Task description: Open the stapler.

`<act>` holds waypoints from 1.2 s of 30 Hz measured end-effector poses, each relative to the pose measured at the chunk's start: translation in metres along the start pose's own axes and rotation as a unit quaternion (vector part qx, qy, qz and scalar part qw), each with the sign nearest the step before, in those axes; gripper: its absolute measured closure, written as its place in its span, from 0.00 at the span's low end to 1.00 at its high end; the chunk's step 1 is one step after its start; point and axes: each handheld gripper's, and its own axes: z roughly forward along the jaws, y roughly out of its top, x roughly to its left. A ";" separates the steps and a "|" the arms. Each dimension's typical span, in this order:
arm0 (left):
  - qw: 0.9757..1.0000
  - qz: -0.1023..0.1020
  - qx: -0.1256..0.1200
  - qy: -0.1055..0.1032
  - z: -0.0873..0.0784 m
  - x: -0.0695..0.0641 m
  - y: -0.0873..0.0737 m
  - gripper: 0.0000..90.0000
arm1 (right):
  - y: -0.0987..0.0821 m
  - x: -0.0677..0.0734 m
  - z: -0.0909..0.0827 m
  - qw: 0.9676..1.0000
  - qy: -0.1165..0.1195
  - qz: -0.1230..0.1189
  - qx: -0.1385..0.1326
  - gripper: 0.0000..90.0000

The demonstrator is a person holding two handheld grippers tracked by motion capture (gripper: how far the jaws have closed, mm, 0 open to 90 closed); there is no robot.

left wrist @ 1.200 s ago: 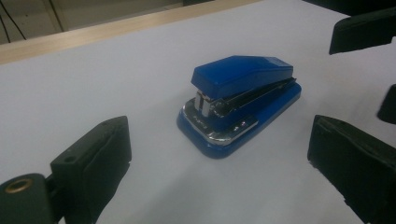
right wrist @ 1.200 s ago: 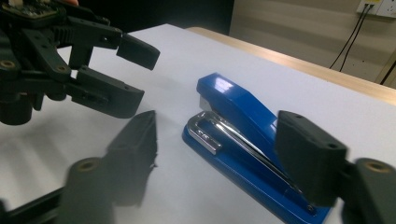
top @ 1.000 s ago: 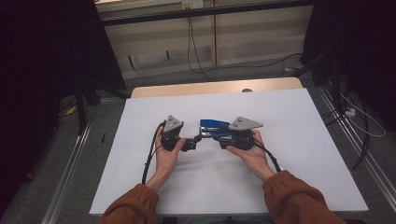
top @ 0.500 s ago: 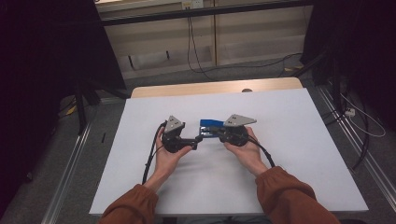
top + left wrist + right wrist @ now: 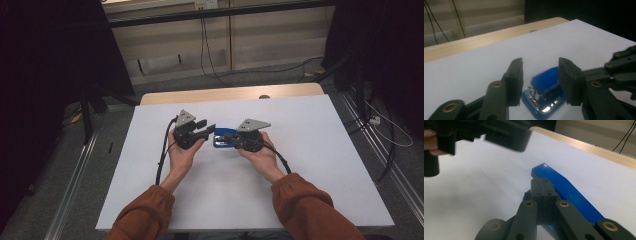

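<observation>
White table, two hand-held grippers over a blue stapler.
We see the left gripper half closed above it, gripping nothing, its jaws just closing; the right gripper is clenched beside the stapler.

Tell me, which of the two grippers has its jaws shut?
The right gripper: its jaws meet beside the blue stapler. The left gripper shows a gap.

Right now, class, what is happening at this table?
A person holds a gripper in each hand over a white table with a blue stapler on it. The right gripper is shut, lying against the stapler. The left gripper is raised in front of the stapler's end, its jaws apart after just narrowing, nothing between them.
</observation>
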 end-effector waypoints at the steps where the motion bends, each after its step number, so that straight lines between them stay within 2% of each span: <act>1: 1.000 0.000 -0.006 0.011 0.008 0.002 0.003 0.72 | -0.001 -0.001 0.002 1.000 0.002 0.001 0.003 1.00; 3: 1.000 -0.014 -0.002 0.003 0.016 0.005 0.004 0.76 | -0.003 -0.001 0.006 1.000 0.003 0.002 0.009 1.00; 6: 1.000 -0.013 0.001 -0.001 0.019 0.005 0.002 0.82 | -0.003 -0.001 0.008 1.000 0.004 0.001 0.014 1.00; 8: 1.000 -0.003 0.018 -0.005 0.019 0.006 -0.001 0.89 | -0.003 -0.002 0.011 1.000 0.004 0.002 0.018 1.00; 13: 0.999 0.010 0.035 0.001 0.018 0.009 -0.004 1.00 | -0.001 0.000 0.015 1.000 0.005 -0.001 0.024 1.00; 16: 0.998 0.025 0.049 -0.004 0.019 0.008 -0.007 1.00 | -0.001 0.001 0.018 1.000 0.003 -0.003 0.031 1.00; 24: 0.997 0.028 0.072 -0.002 0.022 0.008 -0.014 1.00 | -0.004 0.002 0.023 0.999 0.006 -0.005 0.049 1.00; 29: 0.996 0.018 0.088 -0.001 0.024 0.013 -0.018 1.00 | -0.005 0.001 0.027 0.998 -0.001 -0.013 0.061 1.00; 33: 0.995 0.021 0.093 -0.005 0.024 0.015 -0.021 1.00 | -0.004 0.000 0.031 0.997 0.004 -0.012 0.073 1.00; 36: 0.995 0.024 0.100 -0.006 0.027 0.012 -0.022 1.00 | -0.003 0.000 0.034 0.997 -0.001 -0.020 0.081 1.00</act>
